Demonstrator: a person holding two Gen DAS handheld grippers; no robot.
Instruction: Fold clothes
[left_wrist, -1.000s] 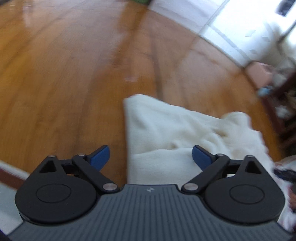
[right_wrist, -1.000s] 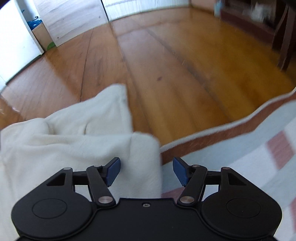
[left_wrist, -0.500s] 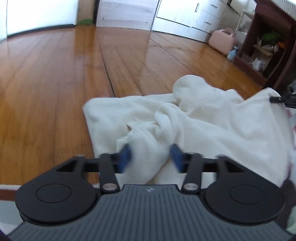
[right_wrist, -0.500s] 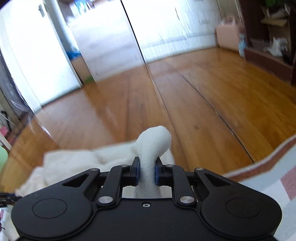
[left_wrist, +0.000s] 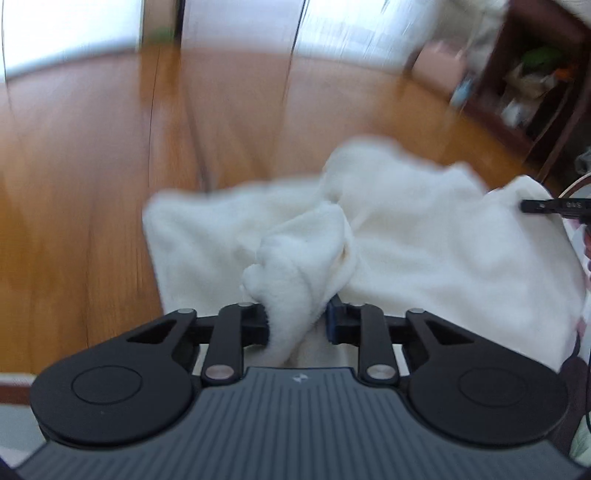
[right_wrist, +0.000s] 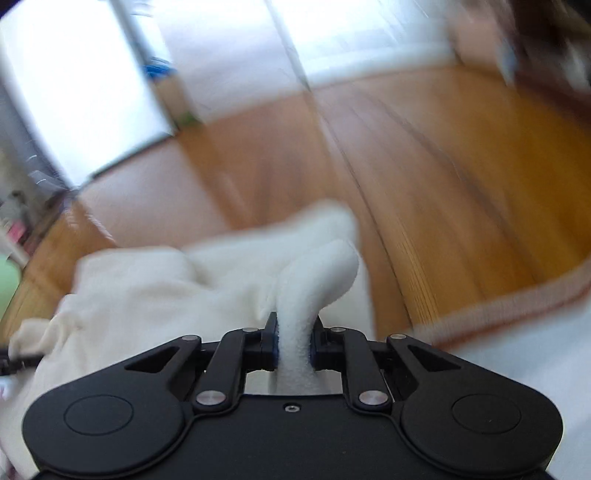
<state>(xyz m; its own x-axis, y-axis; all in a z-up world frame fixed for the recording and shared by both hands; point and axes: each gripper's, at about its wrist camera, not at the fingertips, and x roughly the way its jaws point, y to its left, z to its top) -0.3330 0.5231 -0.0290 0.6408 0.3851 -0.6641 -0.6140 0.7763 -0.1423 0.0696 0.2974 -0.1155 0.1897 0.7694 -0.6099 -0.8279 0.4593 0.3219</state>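
Left gripper (left_wrist: 297, 326) closing on cloth (left_wrist: 424, 251); right gripper (right_wrist: 293, 349) clamps a bunched fold (thick). Uneven pull risks slippage above floor (left_wrist: 92, 206).

No readable text, label, brand name or number anywhere. Only mark: small pale emblem (left_wrist: 298, 378) moulded on ribbed grey housing (left_wrist: 295, 424) of left tool, shape like lightning bolt or angular monogram, no letters legible. Background blurred by motion; anything printed there cannot be made out.
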